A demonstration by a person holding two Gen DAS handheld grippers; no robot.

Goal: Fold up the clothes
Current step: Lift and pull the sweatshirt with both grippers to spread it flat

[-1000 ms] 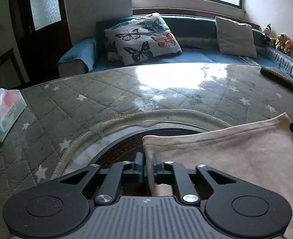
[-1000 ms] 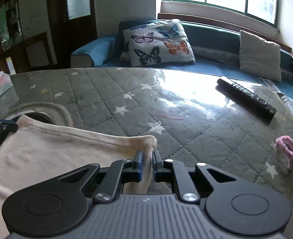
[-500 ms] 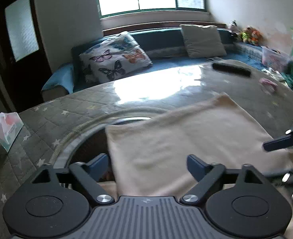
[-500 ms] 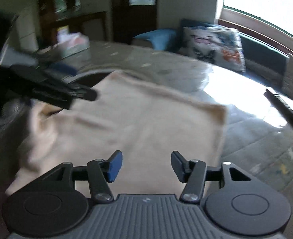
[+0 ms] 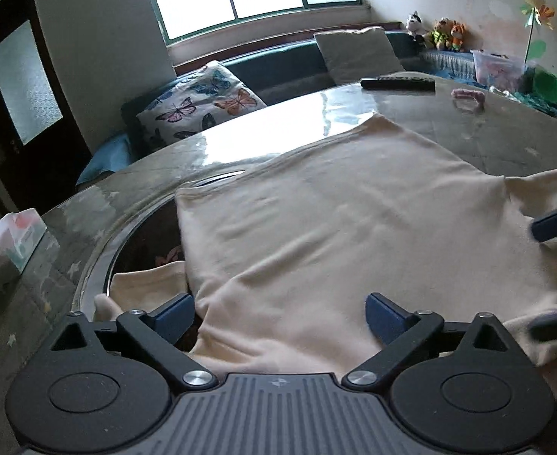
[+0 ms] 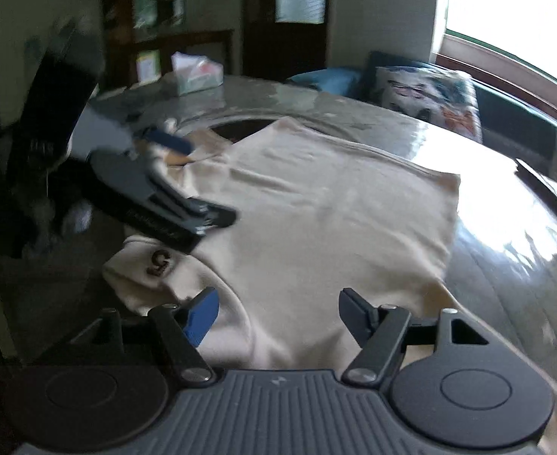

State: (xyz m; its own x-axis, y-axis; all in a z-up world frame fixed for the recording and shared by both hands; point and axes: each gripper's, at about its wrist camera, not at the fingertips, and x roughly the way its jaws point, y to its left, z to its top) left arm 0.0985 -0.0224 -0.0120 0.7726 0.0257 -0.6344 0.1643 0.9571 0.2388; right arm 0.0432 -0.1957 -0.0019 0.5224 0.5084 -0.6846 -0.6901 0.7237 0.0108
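A cream garment (image 5: 335, 220) lies folded over on the round glass-topped table (image 5: 263, 132), its far edge straight, sleeves sticking out at both sides. My left gripper (image 5: 280, 316) is open and empty, low over the garment's near edge. My right gripper (image 6: 276, 318) is open and empty over the garment (image 6: 327, 220), near a part with a dark "5" mark (image 6: 159, 263). The left gripper shows blurred at the left of the right wrist view (image 6: 172, 204). A right fingertip (image 5: 555, 222) shows at the right edge of the left wrist view.
A tissue box (image 5: 13, 239) sits at the table's left edge. A black remote (image 5: 398, 84) and a pink hair tie (image 5: 468, 94) lie at the far right. A sofa with a butterfly cushion (image 5: 199, 102) stands behind the table.
Both grippers have let go of the garment's far corners and opened. They have pulled back to the near side, and the folded layer now lies flat on the table.
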